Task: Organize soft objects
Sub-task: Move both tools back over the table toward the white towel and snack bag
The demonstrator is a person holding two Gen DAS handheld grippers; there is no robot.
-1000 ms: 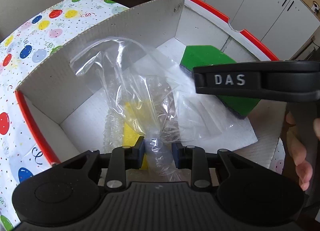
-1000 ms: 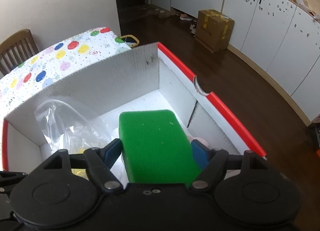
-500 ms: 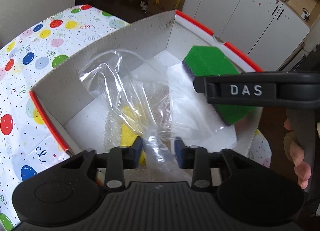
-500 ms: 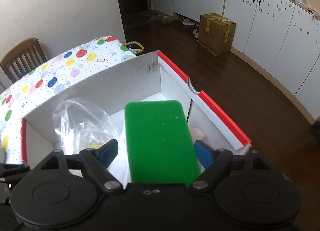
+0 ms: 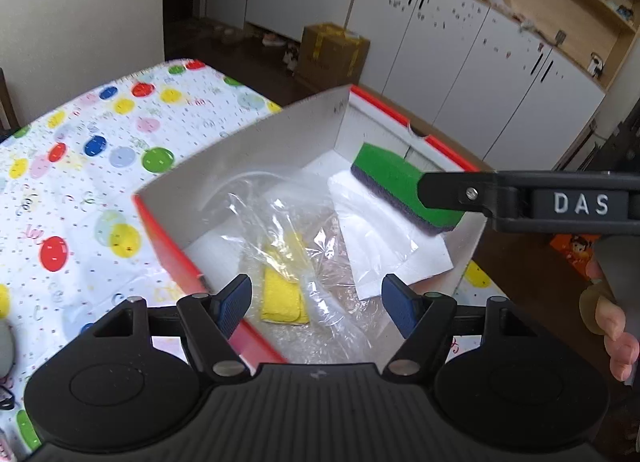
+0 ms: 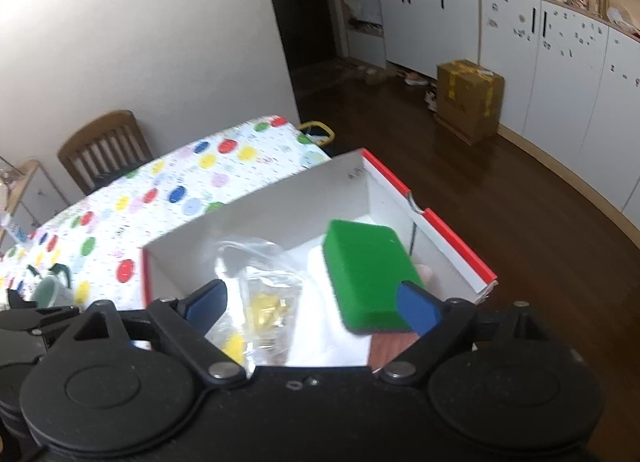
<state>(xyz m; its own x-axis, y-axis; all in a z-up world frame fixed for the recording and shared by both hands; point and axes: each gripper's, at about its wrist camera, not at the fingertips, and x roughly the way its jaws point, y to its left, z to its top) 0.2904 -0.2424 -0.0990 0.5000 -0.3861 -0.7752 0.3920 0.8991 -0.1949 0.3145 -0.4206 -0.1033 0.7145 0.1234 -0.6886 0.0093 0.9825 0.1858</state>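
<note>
A white cardboard box with a red rim (image 5: 248, 157) stands on the table. In it lie a clear plastic bag (image 5: 304, 246) with a yellow cloth (image 5: 280, 298) inside, and a green sponge (image 5: 396, 181) with a dark underside, tilted over white paper (image 5: 384, 246). My left gripper (image 5: 318, 306) hovers above the bag; its jaws are opening and nothing is between them. My right gripper (image 6: 312, 306) is over the box (image 6: 256, 221), jaws opening. The green sponge (image 6: 368, 270) sits loose by the right pad, far from the left one. The bag (image 6: 264, 282) lies below.
The table wears a balloon-print cloth (image 5: 100, 165). A green mug (image 6: 52, 290) stands at its left and a wooden chair (image 6: 104, 145) behind it. A brown carton (image 6: 468, 97) sits on the dark floor by white cabinets. A person's fingers (image 5: 612, 322) hold the right gripper's handle.
Both grippers rose and pulled back from the box. The left jaws let go of the plastic bag. The right jaws spread off the green sponge, which now sits lower in the box.
</note>
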